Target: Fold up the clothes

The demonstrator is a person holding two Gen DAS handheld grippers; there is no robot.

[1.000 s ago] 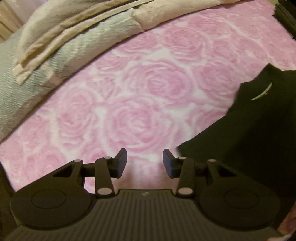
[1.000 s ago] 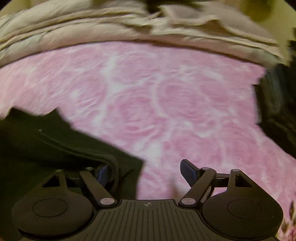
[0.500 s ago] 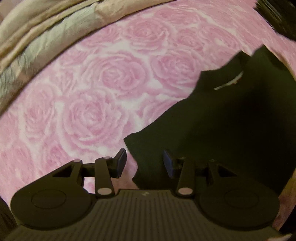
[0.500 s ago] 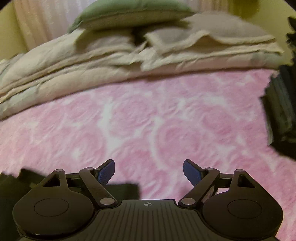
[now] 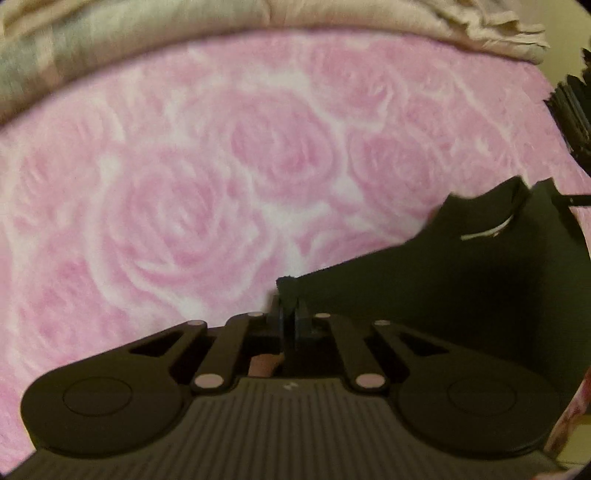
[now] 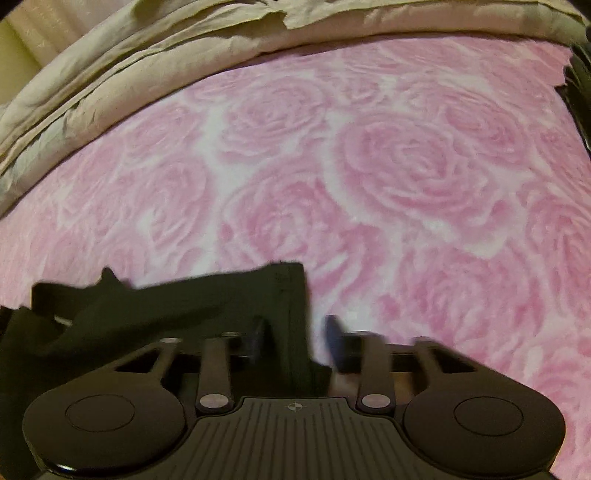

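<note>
Pink rose-patterned blanket [image 5: 229,155] with beige bedding [image 6: 147,48] bunched behind.

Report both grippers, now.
Left gripper: shut on the black garment corner.
Right gripper: open, garment edge between its fingers.

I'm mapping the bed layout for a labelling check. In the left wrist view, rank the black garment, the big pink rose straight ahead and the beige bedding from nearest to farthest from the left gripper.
1. Black garment, its corner pinched in the left gripper, spreading right.
2. Big pink rose on the blanket, ahead, slightly left.
3. Beige bedding, along the far edge.
</note>
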